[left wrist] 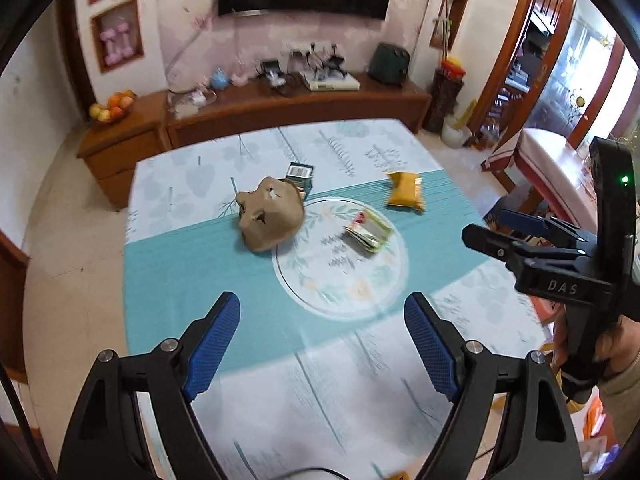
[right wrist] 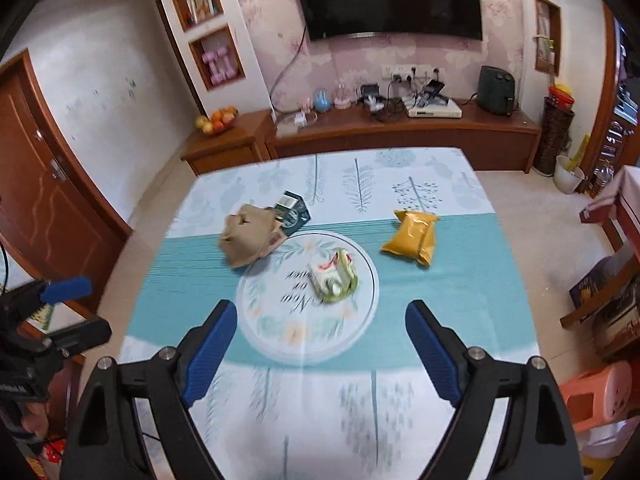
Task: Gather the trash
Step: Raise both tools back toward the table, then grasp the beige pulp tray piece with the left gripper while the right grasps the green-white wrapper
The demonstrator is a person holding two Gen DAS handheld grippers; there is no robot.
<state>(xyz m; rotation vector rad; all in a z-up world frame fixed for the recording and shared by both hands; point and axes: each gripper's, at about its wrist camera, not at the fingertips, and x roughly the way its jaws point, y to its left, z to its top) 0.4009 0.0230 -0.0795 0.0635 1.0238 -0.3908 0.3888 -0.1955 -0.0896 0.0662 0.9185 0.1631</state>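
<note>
A crumpled brown paper bag (left wrist: 270, 216) (right wrist: 250, 236) lies left of the table's middle, partly over a dark green box (left wrist: 300, 174) (right wrist: 291, 210). A green-and-white wrapper (left wrist: 366, 232) (right wrist: 334, 276) lies on the round printed circle. A yellow snack packet (left wrist: 405, 191) (right wrist: 412, 236) lies to the right. My left gripper (left wrist: 322, 338) is open and empty above the near table. My right gripper (right wrist: 316, 344) is open and empty too; it also shows in the left wrist view (left wrist: 486, 226).
The table (right wrist: 460, 292) has a teal and white cloth. A wooden TV cabinet (right wrist: 400, 136) with a fruit bowl (right wrist: 216, 120) stands behind. A pink stool (right wrist: 596, 396) and furniture stand right; a wooden door (right wrist: 44, 200) is left.
</note>
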